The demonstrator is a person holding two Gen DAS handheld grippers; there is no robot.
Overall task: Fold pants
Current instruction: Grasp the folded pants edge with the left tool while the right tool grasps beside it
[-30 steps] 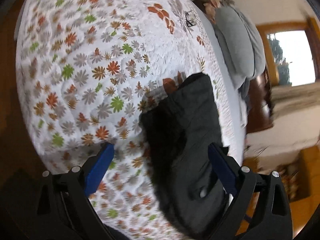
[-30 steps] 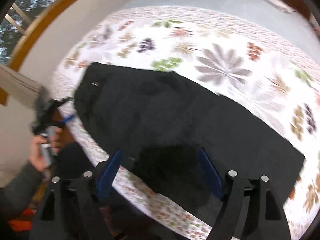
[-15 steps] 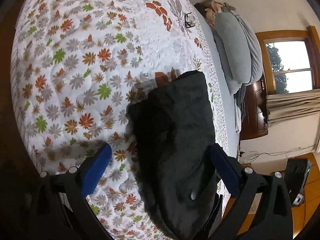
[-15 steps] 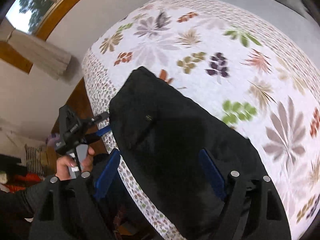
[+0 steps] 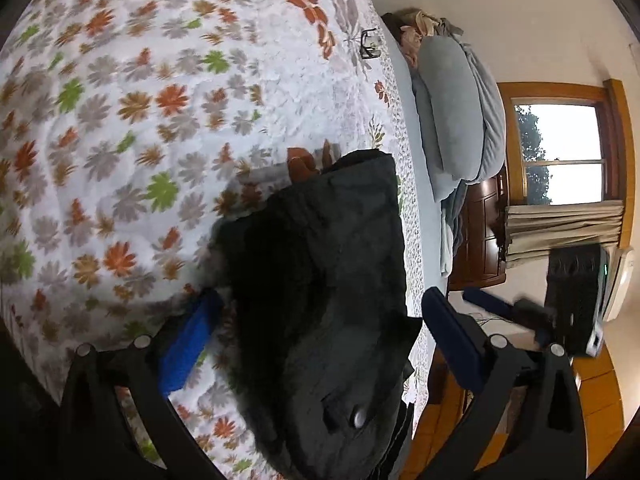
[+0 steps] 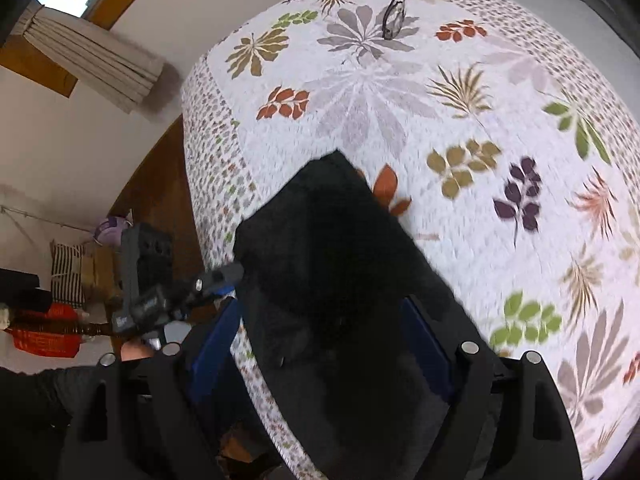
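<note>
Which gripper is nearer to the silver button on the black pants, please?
Left, probably: the button lies between the open fingers of the left gripper; the right gripper hovers aside, beyond the quilt's edge.

Both wrist cameras look close down along their tongs at the black pants on the floral bed, from opposite sides, sharing pants and bedspread.

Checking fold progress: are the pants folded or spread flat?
Folded: the black pants lie as a short, thick block with stacked layers at the bedspread's edge.
</note>
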